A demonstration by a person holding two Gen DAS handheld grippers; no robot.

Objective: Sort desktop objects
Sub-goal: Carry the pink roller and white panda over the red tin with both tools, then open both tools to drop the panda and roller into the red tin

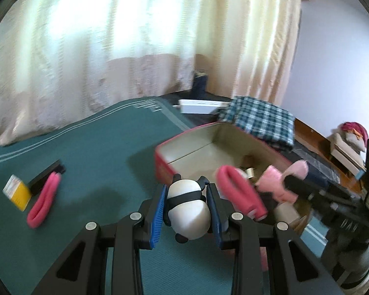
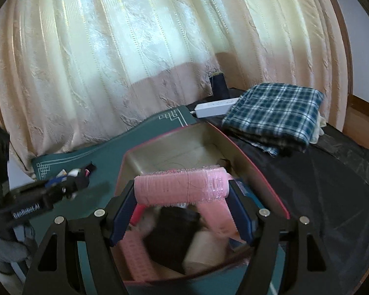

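Note:
My left gripper point(image 1: 187, 211) is shut on a black-and-white panda toy point(image 1: 188, 209), held above the green mat just left of the red tin box point(image 1: 164, 164). My right gripper point(image 2: 182, 204) is shut on a pink hair roller point(image 2: 182, 188), held crosswise over the open box point(image 2: 258, 162). The box holds several items, among them other pink rollers point(image 2: 137, 255) and a dark object point(image 2: 172, 236). In the left wrist view the right gripper point(image 1: 283, 182) shows over the box with the pink roller point(image 1: 276, 184). A pink hair band point(image 1: 44, 201), a black bar point(image 1: 45, 174) and a yellow box point(image 1: 17, 191) lie on the mat at left.
A folded plaid cloth point(image 2: 275, 110), a white power strip point(image 2: 216, 107) and a dark blue cup point(image 2: 219, 86) sit behind the box. Curtains hang at the back. The green mat point(image 1: 98, 142) stretches left of the box. A dark tabletop point(image 2: 319, 184) lies to the right.

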